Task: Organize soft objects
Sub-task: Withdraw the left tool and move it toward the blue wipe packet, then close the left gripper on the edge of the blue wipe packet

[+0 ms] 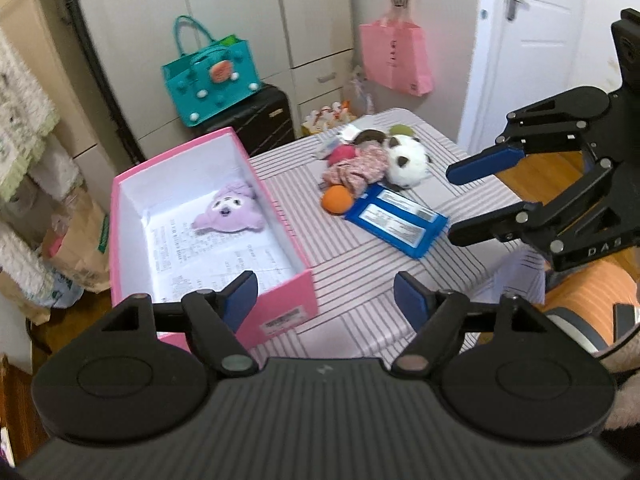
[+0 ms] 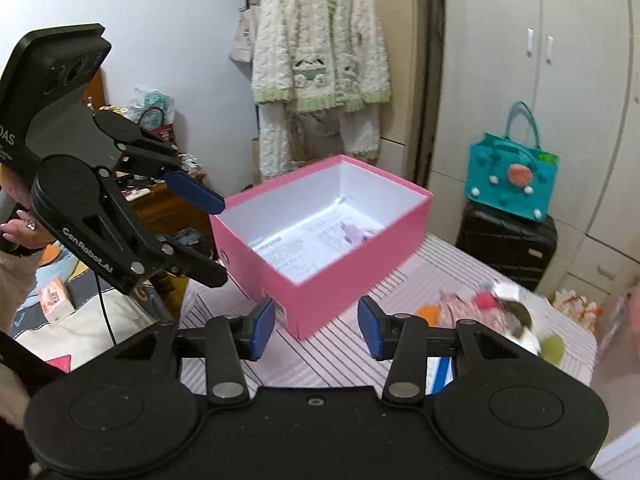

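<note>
Inside the open pink cardboard box point(image 1: 208, 216) lies one purple plush toy point(image 1: 230, 212), while beside the box soft things point(image 1: 360, 164) wait on the striped surface point(image 1: 360, 276), so both the left gripper point(image 1: 325, 298) and right gripper point(image 2: 316, 326) hang apart, holding nothing.

The left wrist camera looks forward and down from just behind the left gripper point(image 1: 325, 299), facing a striped table point(image 1: 360, 272), a wardrobe and a door, with the right gripper point(image 1: 454, 206) entering from the right. The right wrist camera looks from behind the right gripper point(image 2: 316, 324) toward the opposite wall, with the left gripper point(image 2: 218, 240) at its left. Both views sit close above the table and share the pink box point(image 1: 280, 296) point(image 2: 340, 300) and the teal bag point(image 1: 212, 80) point(image 2: 512, 176).
</note>
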